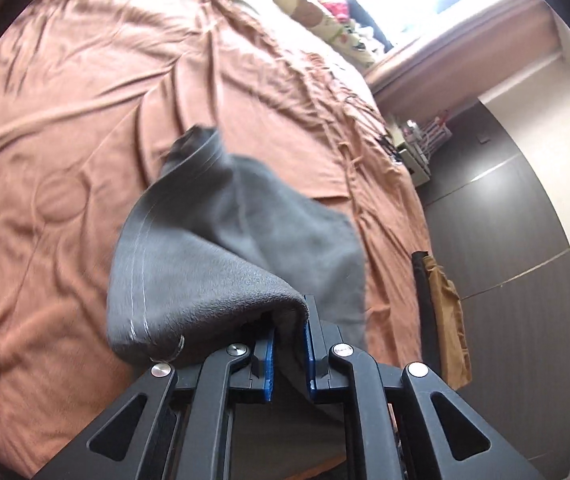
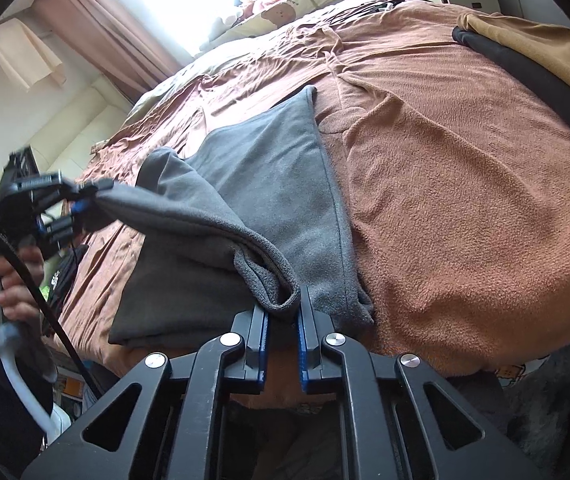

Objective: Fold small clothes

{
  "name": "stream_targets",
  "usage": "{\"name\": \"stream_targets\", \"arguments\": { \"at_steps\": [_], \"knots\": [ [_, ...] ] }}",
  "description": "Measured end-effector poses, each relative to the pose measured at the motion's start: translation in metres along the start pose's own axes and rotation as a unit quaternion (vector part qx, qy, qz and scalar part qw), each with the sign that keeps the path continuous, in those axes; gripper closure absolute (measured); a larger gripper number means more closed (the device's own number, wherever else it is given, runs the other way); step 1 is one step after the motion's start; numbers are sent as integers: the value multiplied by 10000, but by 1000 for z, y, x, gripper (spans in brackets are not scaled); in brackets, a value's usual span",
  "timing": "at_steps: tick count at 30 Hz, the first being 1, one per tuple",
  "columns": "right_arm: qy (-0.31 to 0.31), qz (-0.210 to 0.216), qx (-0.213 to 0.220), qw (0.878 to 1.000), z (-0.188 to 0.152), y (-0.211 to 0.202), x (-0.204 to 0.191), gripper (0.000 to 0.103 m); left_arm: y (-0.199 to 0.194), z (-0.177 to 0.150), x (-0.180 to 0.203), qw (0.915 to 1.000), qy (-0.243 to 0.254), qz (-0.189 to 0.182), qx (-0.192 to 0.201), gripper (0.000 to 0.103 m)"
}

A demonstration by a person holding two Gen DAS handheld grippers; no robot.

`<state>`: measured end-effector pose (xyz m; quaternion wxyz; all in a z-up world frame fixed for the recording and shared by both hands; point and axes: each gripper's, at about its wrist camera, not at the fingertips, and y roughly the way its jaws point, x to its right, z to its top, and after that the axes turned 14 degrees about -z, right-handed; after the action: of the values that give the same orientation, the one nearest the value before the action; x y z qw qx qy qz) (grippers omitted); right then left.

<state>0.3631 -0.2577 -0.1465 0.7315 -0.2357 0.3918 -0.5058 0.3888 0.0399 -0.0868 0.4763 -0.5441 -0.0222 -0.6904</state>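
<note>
A gray cloth [image 2: 277,184] lies on a bed with a brown blanket [image 2: 465,208]. The 2 grippers each pinch one corner of its near edge.

The right gripper [image 2: 283,312] is closed tight on a thick, rolled bit of the cloth's hem, right in front of its blue pads [image 2: 302,344]. The rest of the cloth spreads away from it, flat on the blanket.

The left gripper [image 1: 289,332] is closed on the other corner, and the cloth drapes over its tips. In the right view this gripper [image 2: 81,204] is off to the left, lifted above the bed, and a hand [image 2: 9,284] holds its handle. The cloth stretches between both grippers.

A black and tan pile [image 2: 525,52] sits at the bed's far edge.
</note>
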Motion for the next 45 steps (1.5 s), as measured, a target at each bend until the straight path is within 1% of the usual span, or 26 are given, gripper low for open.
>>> {"name": "stream_targets", "arguments": {
  "at_steps": [6,16,21,26,35,36,38,39,40,42,45],
  "knots": [
    [51,132,-21,9999,-1,-1,5,98,29,19,41,9985,523,-55,-134,91],
    [198,317,-103,9992,-3,8,12,98,99,44,72,9931,1035,6,-550,92],
    [267,379,-168,9988,-4,13,17,99,142,47,76,9891,1202,66,-844,92],
    [353,459,-232,9981,-5,16,22,99,180,49,72,9863,1212,130,-1112,92],
    [368,517,-301,9975,-10,16,26,101,221,43,68,9802,1291,223,-1488,92],
    [364,515,-308,9975,-11,16,26,101,224,43,67,9795,1287,252,-1526,89],
    [364,524,-323,9974,-12,15,26,101,227,43,63,9793,1182,236,-1624,74],
    [385,538,-333,9973,-13,15,26,101,224,44,61,9805,1106,132,-1619,61],
    [400,547,-337,9971,-13,14,26,101,220,46,59,9823,1045,69,-1553,50],
    [416,550,-329,9971,-12,14,26,101,207,49,55,9853,1001,119,-1382,43],
    [464,572,-312,9968,-13,14,27,102,187,53,45,9875,884,189,-1288,42]
  ]
}}
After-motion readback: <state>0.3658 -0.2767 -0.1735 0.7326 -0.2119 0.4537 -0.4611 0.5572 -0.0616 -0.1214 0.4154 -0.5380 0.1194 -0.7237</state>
